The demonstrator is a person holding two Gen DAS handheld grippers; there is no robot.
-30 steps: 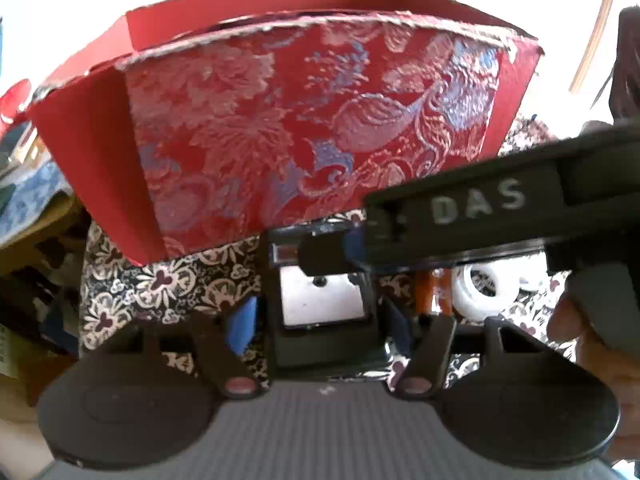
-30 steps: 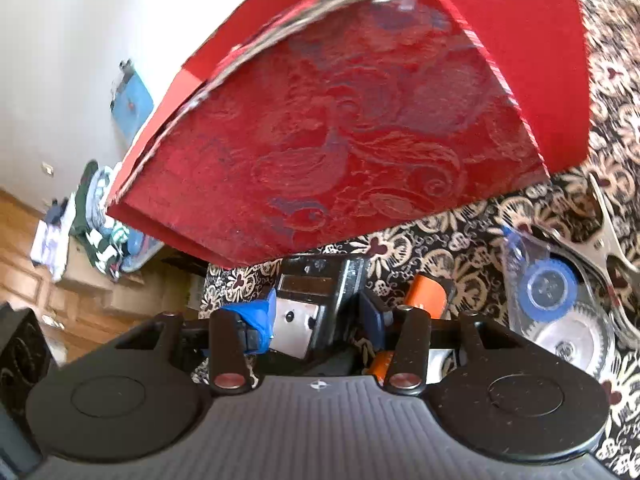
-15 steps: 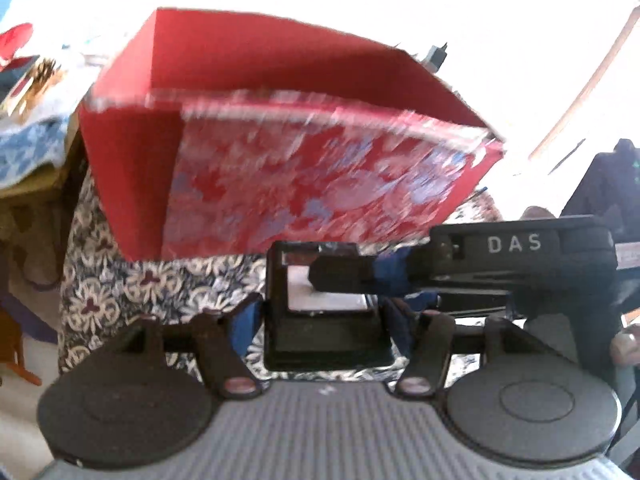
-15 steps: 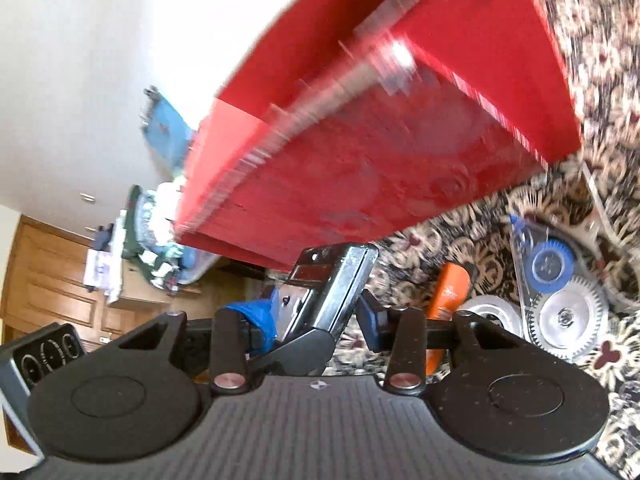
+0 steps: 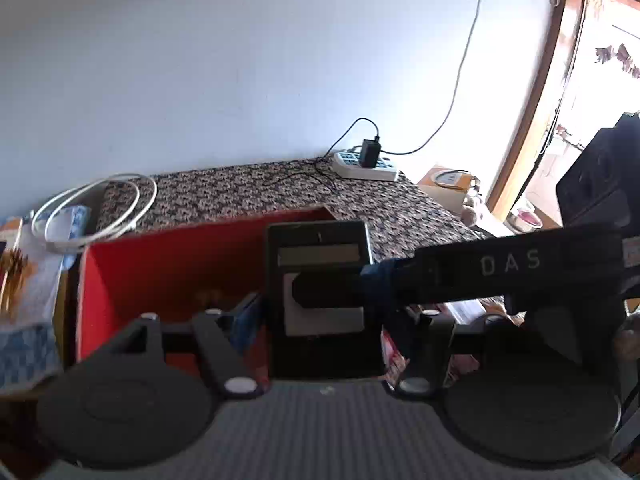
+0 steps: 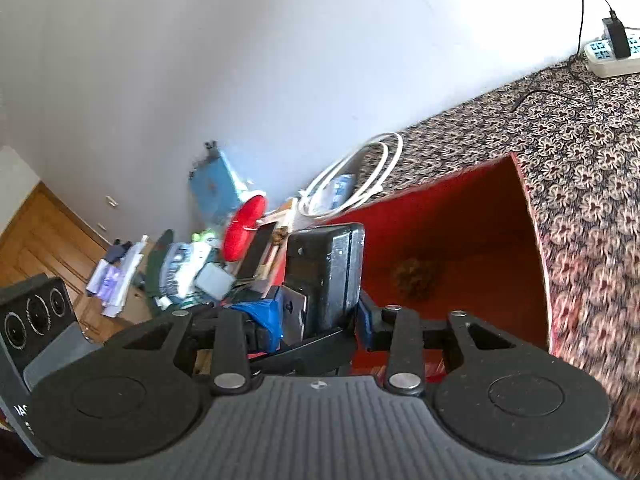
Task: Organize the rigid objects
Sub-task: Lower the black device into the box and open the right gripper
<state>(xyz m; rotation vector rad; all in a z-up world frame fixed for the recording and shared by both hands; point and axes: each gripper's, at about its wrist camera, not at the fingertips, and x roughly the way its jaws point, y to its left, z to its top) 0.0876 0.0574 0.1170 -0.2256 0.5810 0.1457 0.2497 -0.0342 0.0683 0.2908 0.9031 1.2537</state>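
Grippers, left (image 5: 320, 320) and right (image 6: 320, 316), both clamp my flat black rectangular device (image 5: 320, 264), tilted downward above the open red cardboard box (image 5: 160, 264). Floral-patterned tablecloth (image 5: 256, 192) meets a pale wall.

Domestic room, lived-in. Ahead of the grippers: table under a floral cloth (image 5: 248, 196), white power strip (image 5: 366, 166) with charger plugged in at its far end, plain white wall (image 5: 240, 60). Right: wooden door frame (image 5: 532, 112). Left: cluttered household items (image 6: 188, 268), wooden cabinet (image 6: 44, 236).
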